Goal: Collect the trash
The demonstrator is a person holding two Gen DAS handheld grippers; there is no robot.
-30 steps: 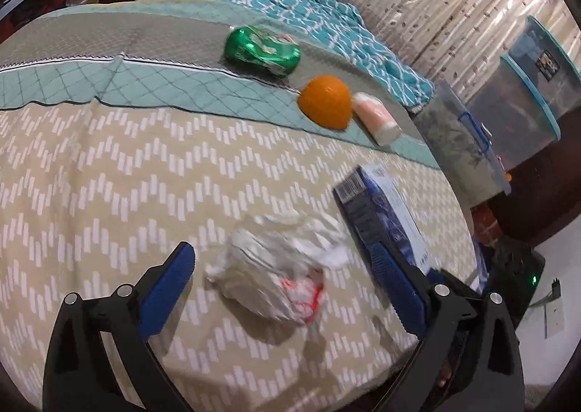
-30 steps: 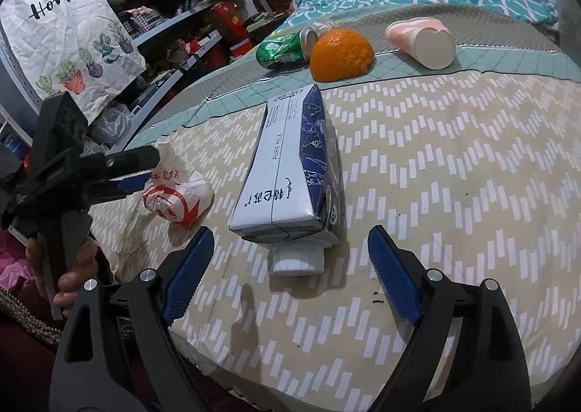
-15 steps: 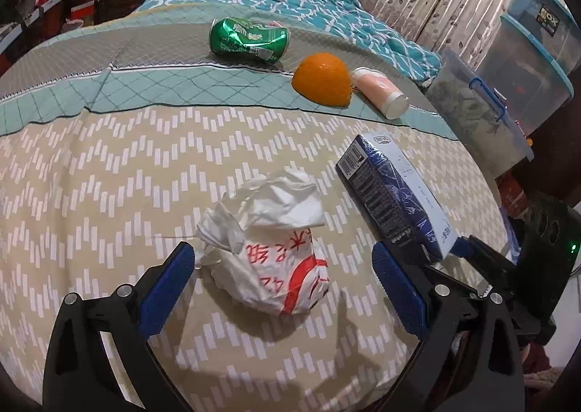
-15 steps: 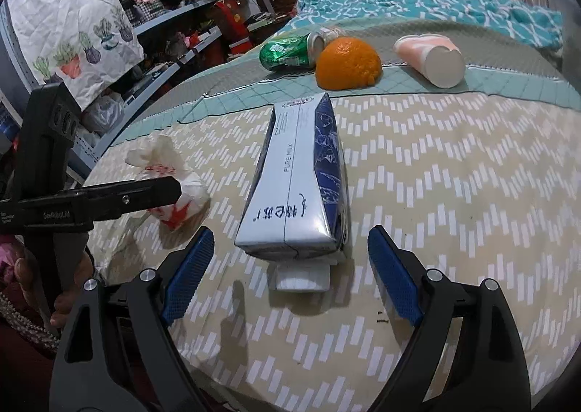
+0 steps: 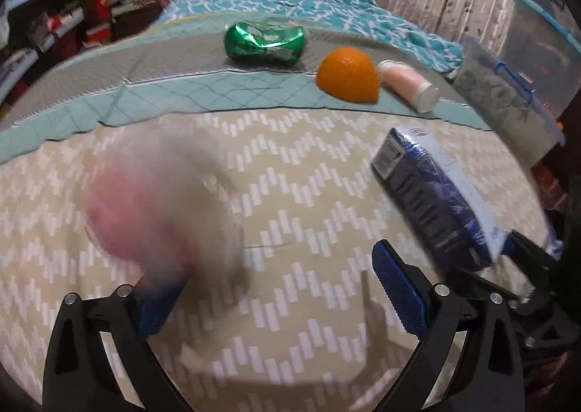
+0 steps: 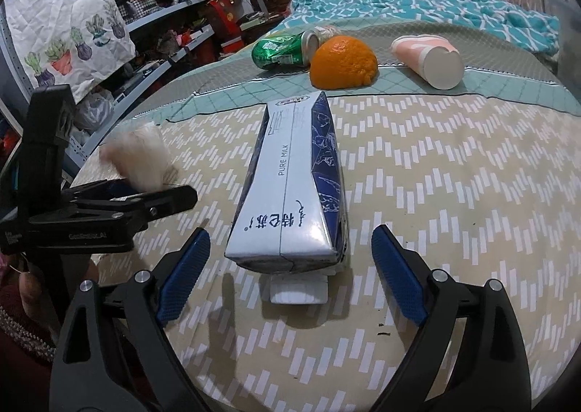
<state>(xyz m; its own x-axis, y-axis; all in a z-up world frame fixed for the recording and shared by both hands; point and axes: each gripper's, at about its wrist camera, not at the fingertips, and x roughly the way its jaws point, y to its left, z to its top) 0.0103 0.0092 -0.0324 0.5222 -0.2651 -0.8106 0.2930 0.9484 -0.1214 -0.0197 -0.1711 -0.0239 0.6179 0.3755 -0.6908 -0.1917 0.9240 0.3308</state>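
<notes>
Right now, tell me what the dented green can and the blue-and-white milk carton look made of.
Dented green can: thin metal, likely aluminium; mirror-like glints on its crumpled side and a silvery end. Blue-and-white milk carton: coated paperboard, it seems; folded seams, glossy printed faces, creased sides.

Your left claw [image 5: 276, 288] stands wide open over the bed [image 5: 308, 194]. A blurred white-and-red crumpled bag [image 5: 156, 201] sits at its left finger [image 5: 156, 306]. The blue milk carton [image 5: 435, 194] lies right of the bag; beyond the bag lie a green can [image 5: 263, 43], an orange [image 5: 348, 75] and a pink cup [image 5: 408, 85].
</notes>
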